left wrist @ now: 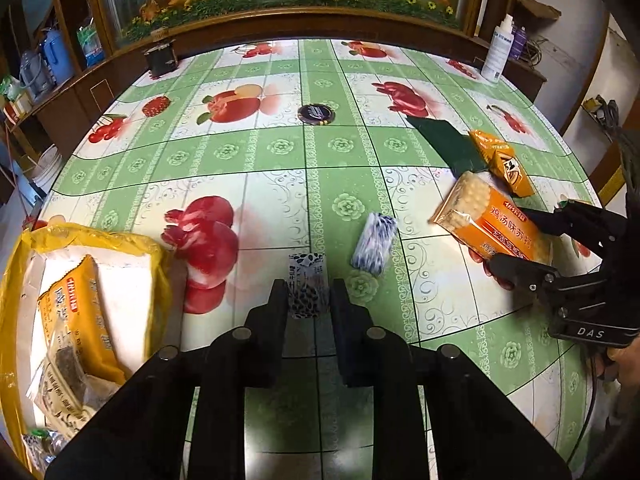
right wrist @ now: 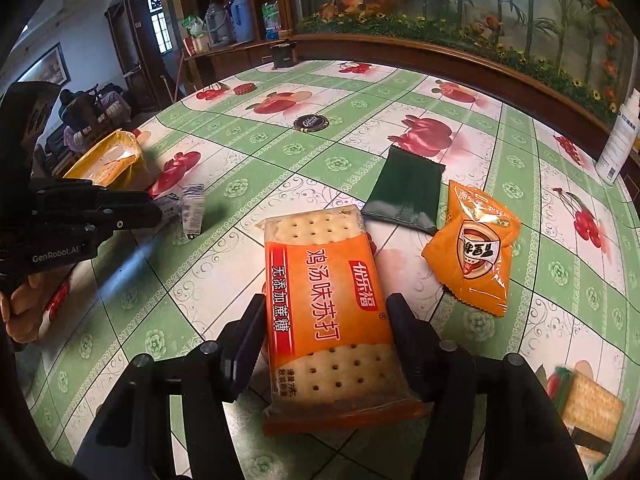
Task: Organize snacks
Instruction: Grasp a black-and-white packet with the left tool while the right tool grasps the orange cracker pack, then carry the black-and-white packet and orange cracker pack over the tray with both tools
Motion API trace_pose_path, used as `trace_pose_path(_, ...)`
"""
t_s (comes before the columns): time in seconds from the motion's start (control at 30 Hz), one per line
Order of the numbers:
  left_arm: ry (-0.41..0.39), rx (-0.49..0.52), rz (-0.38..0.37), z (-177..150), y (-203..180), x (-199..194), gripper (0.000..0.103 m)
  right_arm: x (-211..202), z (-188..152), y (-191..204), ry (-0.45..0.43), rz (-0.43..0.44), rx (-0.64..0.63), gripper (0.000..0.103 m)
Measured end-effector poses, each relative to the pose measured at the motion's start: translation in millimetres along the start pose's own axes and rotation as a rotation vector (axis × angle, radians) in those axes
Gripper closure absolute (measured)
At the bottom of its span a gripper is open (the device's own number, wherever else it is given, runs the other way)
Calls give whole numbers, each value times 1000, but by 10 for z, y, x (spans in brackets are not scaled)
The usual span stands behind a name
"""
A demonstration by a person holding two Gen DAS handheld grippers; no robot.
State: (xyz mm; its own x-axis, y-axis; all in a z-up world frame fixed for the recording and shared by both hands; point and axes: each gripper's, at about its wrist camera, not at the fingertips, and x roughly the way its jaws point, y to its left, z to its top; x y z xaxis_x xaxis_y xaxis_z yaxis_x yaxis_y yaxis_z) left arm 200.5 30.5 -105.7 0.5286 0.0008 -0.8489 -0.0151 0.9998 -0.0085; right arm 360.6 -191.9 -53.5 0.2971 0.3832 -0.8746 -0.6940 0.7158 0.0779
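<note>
Left gripper (left wrist: 309, 294): narrow, pads pinching a small spotted packet (left wrist: 306, 285) just above the table (left wrist: 280, 168).
Right gripper (right wrist: 326, 320): half wide, astride the cracker pack (right wrist: 328, 308); the pads look to be touching its long sides, but firm pressure cannot be confirmed from the right wrist view.
Cracker pack, place: flat on the table, right of centre, printed face up, clear ends showing the crackers.
Cracker pack, handling: light; film wrap slick; contents stiff but brittle. Judged best held across the long sides at mid-length with modest squeeze; an end grip would likely crack a corner.
Spotted packet, handling: small, light, soft wrap; likely to twist in the pinch if carried fast.
Yellow bag (left wrist: 80, 240): open at the table's left edge, lying low, already holding an orange pack (left wrist: 80, 312) and other snacks; presumably the destination.
Neighbours: blue-white packet (left wrist: 374, 246) loose between the two grippers; orange pouch (right wrist: 476, 252) just right of the cracker pack; green packet (right wrist: 408, 190) beyond it, near but apart.
Far items: dark round tin (left wrist: 315, 114) mid-table, white bottle (left wrist: 496, 50) at the far right edge; both well clear.
In the way: the blue-white packet lies on the line from the cracker pack to the bag; the left gripper also stands on that route.
</note>
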Motion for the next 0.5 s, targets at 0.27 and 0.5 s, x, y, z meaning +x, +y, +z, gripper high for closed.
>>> trace_pose_path(0.27, 10, -21, 3, 2, 0, 87, 86, -8, -7, 13, -5, -11, 23, 46)
trace_pose_path(0.5, -15, -45, -86, -171, 5, -96, 87, -139, -125, 71, -35, 18, 83, 48)
